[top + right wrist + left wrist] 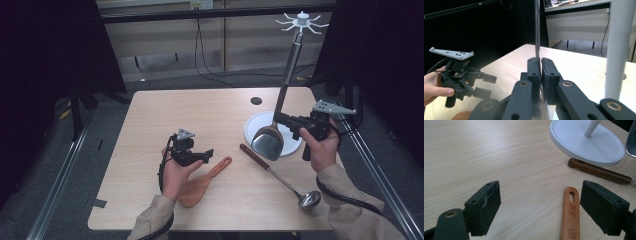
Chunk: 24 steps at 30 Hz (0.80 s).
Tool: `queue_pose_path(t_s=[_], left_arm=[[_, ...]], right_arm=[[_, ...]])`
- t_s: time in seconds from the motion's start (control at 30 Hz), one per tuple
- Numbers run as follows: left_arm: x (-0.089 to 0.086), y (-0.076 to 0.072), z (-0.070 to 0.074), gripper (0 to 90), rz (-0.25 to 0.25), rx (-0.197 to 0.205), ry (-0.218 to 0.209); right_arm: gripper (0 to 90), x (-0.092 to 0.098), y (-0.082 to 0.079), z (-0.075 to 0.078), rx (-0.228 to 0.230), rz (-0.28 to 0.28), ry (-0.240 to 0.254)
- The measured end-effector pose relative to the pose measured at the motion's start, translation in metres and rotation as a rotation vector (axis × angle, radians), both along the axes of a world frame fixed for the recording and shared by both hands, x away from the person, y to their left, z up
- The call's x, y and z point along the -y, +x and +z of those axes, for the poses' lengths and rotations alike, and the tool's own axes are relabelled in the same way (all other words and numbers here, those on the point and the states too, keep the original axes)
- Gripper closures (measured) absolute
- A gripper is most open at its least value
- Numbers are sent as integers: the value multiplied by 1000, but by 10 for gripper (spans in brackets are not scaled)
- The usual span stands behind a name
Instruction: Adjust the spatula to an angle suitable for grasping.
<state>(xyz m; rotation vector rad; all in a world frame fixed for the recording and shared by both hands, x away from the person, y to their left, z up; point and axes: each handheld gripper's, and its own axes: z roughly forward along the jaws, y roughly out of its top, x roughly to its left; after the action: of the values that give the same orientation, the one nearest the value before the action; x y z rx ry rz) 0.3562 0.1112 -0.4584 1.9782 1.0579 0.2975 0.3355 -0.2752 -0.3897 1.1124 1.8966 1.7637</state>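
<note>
The right gripper [280, 120] has its jaws clamped together on the thin handle of a metal spatula [268, 141], held upright at the right side of the table [150, 115]. The spatula has a broad, rounded, shiny steel blade that hangs at the bottom, just over the near edge of the white round base [252, 125] of a utensil stand [299, 30]. Its long grey handle rises steeply toward the stand's top, where white hooks spread out like spokes. In the right gripper view the handle [537, 27] stands as a narrow dark strip pinched between the two black pads, with the stand's white pole just to the right.

The left gripper [207, 154] sits lower, nearer the middle of the table, its jaws wide apart with nothing between them. Just by its right jaw lies a wooden spatula [202, 182] with a slotted handle end [571, 210]. A ladle [280, 175] with a dark brown handle lies on the table between the wooden spatula and the stand's base, its bowl at the near right.
</note>
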Motion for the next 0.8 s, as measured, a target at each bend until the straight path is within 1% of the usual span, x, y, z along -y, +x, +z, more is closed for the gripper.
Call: queue_pose_path(t_s=[0.27,0.33,0.4,0.47,0.53,0.57,0.63,0.7,0.77,0.8], left_arm=[[0,0,-1,166,2,1,4],[0,0,-1,166,2,1,5],[0,0,-1,166,2,2,6],[0,0,-1,166,3,3,6],[-1,0,-1,165,-1,3,11],[0,0,-2,165,2,3,4],[-1,0,-2,164,0,2,6],[-2,1,-2,164,-5,1,17],[-2,0,-2,163,0,1,8],[-3,1,-2,164,0,2,13]], right_arm=[[845,6,6,-3,9,-28,0],[843,7,7,-3,14,-33,-16],[839,8,9,-3,15,-37,-14],[820,9,9,-3,15,-40,-8],[809,9,9,-3,22,-49,-17],[800,9,10,-3,24,-50,-19],[746,9,10,-3,25,-46,-10],[698,7,11,-2,27,-61,-15],[678,7,12,-2,28,-66,-22],[668,7,12,-2,28,-67,-22]])
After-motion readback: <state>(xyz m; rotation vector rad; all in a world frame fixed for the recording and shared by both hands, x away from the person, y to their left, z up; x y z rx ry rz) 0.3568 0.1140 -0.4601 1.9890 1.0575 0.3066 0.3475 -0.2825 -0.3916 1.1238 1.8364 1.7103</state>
